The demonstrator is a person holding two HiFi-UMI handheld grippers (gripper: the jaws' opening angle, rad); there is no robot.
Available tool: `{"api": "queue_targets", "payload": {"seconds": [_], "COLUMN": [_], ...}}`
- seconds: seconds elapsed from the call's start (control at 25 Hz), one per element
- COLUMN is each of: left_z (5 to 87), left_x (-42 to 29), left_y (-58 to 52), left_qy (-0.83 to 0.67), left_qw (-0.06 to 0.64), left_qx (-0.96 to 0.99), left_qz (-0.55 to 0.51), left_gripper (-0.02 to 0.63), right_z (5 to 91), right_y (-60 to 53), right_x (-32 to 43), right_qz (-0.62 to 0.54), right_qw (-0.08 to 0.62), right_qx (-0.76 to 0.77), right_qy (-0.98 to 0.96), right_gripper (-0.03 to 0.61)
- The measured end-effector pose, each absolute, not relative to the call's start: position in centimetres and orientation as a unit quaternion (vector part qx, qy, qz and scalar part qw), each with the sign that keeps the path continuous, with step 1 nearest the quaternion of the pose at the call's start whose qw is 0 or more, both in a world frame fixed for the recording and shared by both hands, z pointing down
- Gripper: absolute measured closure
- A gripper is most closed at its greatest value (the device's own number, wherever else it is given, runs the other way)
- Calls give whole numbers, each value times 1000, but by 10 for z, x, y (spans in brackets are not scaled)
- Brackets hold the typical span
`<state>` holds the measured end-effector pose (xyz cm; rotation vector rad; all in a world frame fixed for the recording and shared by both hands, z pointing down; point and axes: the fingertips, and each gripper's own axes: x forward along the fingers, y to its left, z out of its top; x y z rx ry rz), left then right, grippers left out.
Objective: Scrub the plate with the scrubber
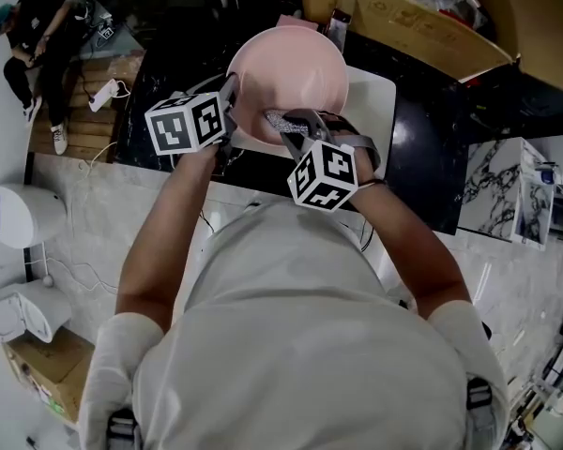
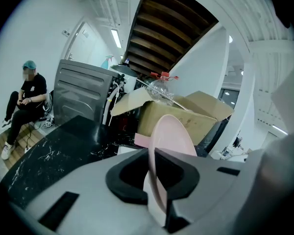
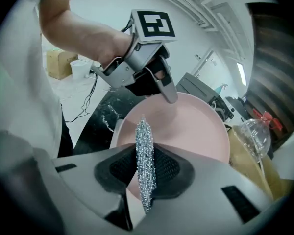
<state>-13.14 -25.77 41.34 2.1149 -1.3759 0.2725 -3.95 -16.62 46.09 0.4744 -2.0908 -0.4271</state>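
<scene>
Gripping the plate [image 1: 296, 68] rim, your left gripper [image 2: 159, 180] tilts it so the scrubber [image 3: 144, 146] clamped in your right gripper [image 3: 146, 180] can reach its face.

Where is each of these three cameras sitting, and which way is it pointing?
Head view: on the person's head, facing steeply down at the plate, scrubber, left claw and right claw; arms and white-shirted chest show.
Left gripper view: rides the left claw, looking along its jaws at the plate's rim; only that claw shows.
Right gripper view: rides the right claw, looking past the scrubber onto the plate; left claw and forearm show.
Shared: all three see the plate.
</scene>
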Motion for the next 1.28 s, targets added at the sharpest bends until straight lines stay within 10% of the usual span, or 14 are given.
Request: {"api": "queue_targets", "payload": {"seconds": [1.28], "left_z": [451], "left_x": [-86], "left_y": [-256], "left_qy": [-497], "left_qw": [349], "left_qx": [784], "left_qz": [130], "left_gripper": [589], "right_z": [456], "right_y": [-220], "right_x": [47], "right_qz": [-104], "right_qw": [443], "right_qx": [254], "right_qy": [-853], "right_gripper": [502]}}
